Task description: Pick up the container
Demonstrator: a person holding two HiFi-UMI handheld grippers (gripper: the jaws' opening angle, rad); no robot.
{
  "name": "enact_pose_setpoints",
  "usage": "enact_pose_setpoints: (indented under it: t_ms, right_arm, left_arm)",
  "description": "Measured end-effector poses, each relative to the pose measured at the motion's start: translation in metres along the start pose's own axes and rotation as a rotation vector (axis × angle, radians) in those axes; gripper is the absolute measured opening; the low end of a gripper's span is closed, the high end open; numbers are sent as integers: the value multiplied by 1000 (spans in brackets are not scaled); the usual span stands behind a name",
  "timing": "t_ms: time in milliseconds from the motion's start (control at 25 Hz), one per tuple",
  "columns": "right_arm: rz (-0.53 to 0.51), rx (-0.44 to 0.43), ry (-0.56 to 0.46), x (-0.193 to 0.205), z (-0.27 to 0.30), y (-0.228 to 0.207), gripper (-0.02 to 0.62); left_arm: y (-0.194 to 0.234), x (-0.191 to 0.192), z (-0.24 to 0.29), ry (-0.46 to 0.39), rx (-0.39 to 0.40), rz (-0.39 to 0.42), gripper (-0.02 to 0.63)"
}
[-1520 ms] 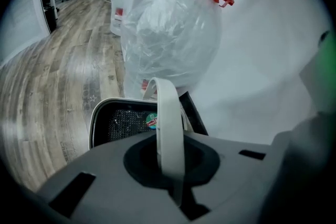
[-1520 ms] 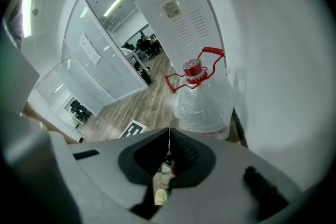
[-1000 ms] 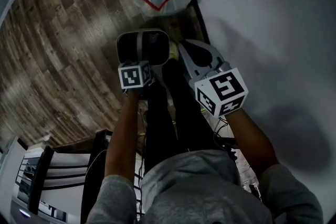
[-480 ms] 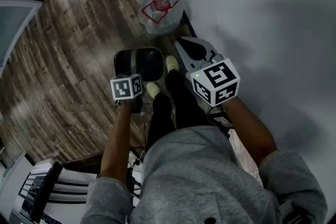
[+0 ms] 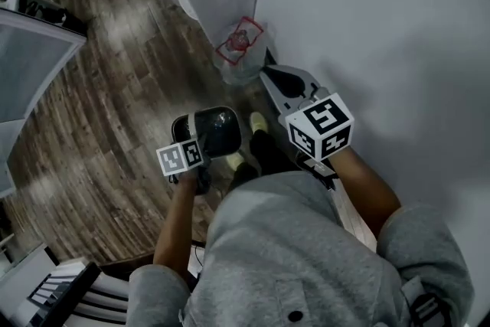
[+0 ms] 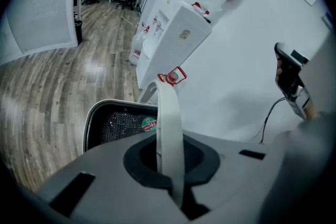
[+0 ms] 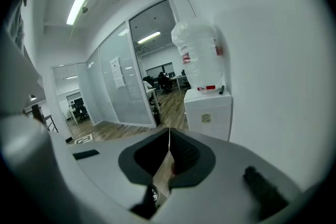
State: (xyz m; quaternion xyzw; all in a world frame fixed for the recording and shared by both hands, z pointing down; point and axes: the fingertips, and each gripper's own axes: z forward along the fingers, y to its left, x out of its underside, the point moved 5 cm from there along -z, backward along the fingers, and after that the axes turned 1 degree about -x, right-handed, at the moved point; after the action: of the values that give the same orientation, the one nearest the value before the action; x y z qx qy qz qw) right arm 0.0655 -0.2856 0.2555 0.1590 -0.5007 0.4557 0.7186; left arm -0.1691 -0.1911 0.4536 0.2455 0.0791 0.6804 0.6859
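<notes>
Container hanging by its handle from the left gripper

Left gripper (image 6: 169,165) clenched on the thin white handle (image 6: 169,113). The container (image 6: 93,113), black inside with a white rim, hangs at 10 o'clock of the jaws and looks clear of the wood floor (image 5: 92,111). Right gripper (image 7: 168,157) pressed closed, nothing in it, at 2 o'clock by the wall. Likely light, rigid plastic; the handle looks bendy and may swing, so hold it mid-handle. Water dispenser (image 6: 176,39) beyond at 12 o'clock.
</notes>
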Motion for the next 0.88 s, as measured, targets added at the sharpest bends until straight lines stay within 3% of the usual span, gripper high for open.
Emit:
enact_pose_setpoints:
  t_ms: [200, 560, 880]
  right_arm:
    - [-17, 37, -69, -27, -36, 11, 26]
    - [-7, 77, -132, -44, -76, 13, 26]
    - [8, 120, -151, -42, -79, 20, 25]
  left_arm:
    - [-6, 21, -33, -28, -3, -8, 12]
    - [-4, 29, -67, -100, -5, -135, 14]
    - [-10, 27, -81, -117, 7, -116, 14]
